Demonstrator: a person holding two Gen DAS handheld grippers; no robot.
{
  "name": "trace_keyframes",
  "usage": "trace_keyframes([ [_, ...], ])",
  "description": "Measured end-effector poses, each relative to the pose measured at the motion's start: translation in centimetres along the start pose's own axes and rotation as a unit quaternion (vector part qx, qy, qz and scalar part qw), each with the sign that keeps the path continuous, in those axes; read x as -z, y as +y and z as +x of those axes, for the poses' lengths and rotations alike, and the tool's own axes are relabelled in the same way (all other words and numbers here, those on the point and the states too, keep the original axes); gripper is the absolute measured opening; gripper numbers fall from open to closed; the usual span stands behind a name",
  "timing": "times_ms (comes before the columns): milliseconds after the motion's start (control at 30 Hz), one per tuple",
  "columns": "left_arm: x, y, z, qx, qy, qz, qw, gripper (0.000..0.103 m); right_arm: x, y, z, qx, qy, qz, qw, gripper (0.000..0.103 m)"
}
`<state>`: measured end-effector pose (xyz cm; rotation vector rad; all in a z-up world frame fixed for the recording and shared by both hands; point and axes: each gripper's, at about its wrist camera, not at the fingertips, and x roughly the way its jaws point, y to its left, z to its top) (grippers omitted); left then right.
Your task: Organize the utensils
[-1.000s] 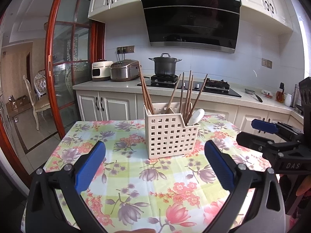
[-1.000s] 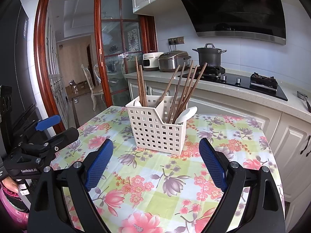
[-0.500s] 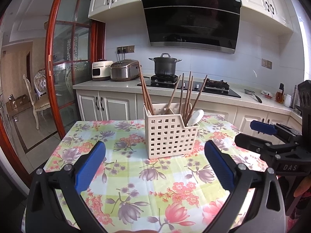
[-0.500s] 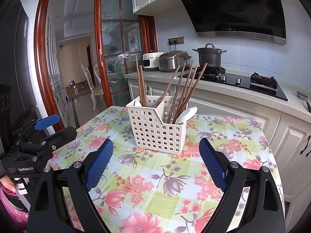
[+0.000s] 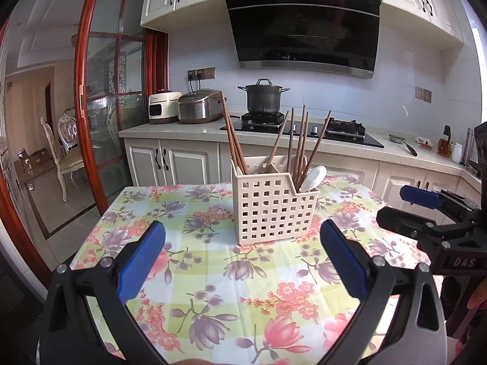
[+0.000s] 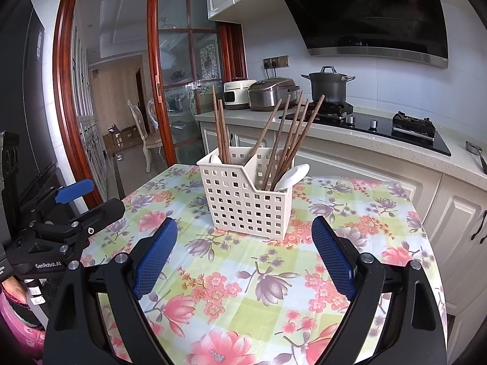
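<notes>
- The table carries a flowered cloth in green, pink and purple, and it fills the lower half of both views.
- The left gripper hangs above the near part of the table. Its two blue-padded fingers stand wide apart and hold nothing.
- The right gripper hangs over the table in the same way, with its blue pads spread wide and nothing between them. In the left wrist view it shows at the right edge, near the holder but not touching it.
- The utensil holder, a cream plastic basket with square holes, stands upright on the cloth near the middle of the table, beyond the fingertips of both grippers and apart from them.
- The chopsticks, brown and wooden, lean inside the holder. A pair stands in the left compartment and several more fan out in the right compartment.
- The white spoon leans in the right compartment of the holder, and its end rises over the rim beside the chopsticks.
- A second white piece shows in the left compartment in the right wrist view, but I cannot tell what it is.
</notes>
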<state>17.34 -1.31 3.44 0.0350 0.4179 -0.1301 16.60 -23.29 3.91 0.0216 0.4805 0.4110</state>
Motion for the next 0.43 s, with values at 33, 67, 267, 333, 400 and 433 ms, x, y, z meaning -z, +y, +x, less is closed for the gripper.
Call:
trace_keyframes([
  [33,0.03,0.16,0.18,0.001,0.004,-0.005,1.0,0.099,0.01,0.0,0.0,0.0,0.0,0.0,1.0,0.085],
  [67,0.05,0.31,0.28,-0.002,0.005,-0.009,0.9999,0.099,0.03,0.03,0.0,0.0,0.0,0.001,1.0,0.085],
  [267,-0.05,0.99,0.41,0.003,0.007,-0.022,0.9997,0.099,0.04,0.05,0.02,0.0,0.0,0.001,1.0,0.085],
  [333,-0.05,0.92,0.31,-0.002,0.006,-0.018,0.9998,0.099,0.04,0.01,0.01,-0.001,0.0,0.0,1.0,0.085],
  [400,-0.09,0.83,0.26,-0.002,0.008,-0.016,0.9998,0.099,0.29,0.07,0.02,-0.001,0.001,-0.002,1.0,0.085],
  [433,-0.07,0.8,0.26,-0.001,0.009,-0.016,0.9998,0.099,0.32,0.12,-0.03,-0.001,0.0,-0.002,1.0,0.085],
])
